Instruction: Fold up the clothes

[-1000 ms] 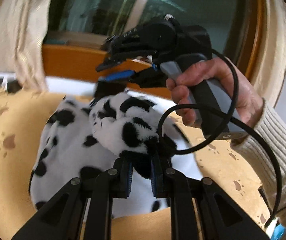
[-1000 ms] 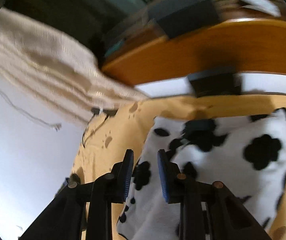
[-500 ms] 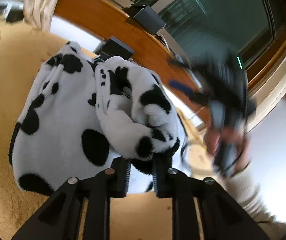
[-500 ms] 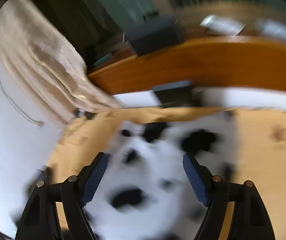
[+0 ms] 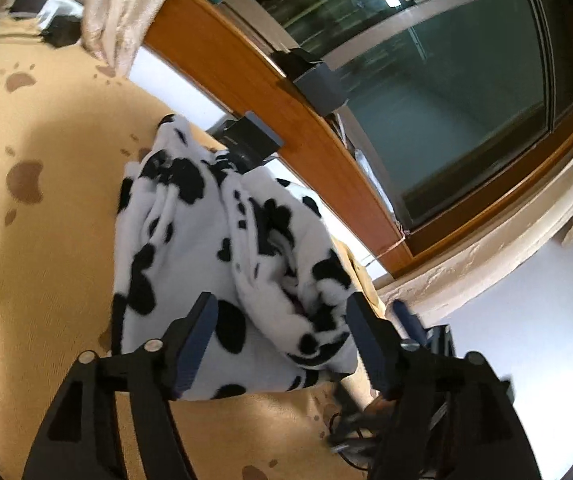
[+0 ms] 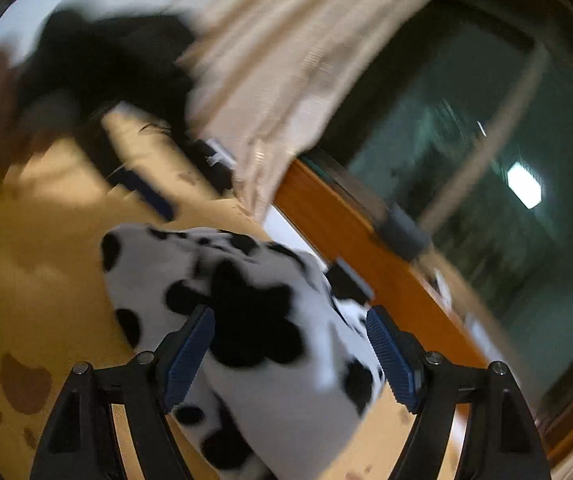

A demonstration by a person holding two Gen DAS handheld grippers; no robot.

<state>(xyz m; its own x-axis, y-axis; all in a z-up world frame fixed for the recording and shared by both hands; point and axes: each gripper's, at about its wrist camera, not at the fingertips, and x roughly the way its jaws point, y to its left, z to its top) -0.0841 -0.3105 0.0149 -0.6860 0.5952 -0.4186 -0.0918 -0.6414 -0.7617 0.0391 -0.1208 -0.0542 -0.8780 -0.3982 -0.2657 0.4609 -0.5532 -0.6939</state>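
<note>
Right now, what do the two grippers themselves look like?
The left gripper and the right gripper look alike: black angular frames with triangular cut-outs and silver pivot screws. Their fingers carry ribbed dark blue pads. No sleeve shows clearly.

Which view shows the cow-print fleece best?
Left wrist. The fleece is sharp there: both folded layers and its edges lie in full view on the yellow cover. Right wrist shows only one motion-blurred end, partly cut off at the bottom.
</note>
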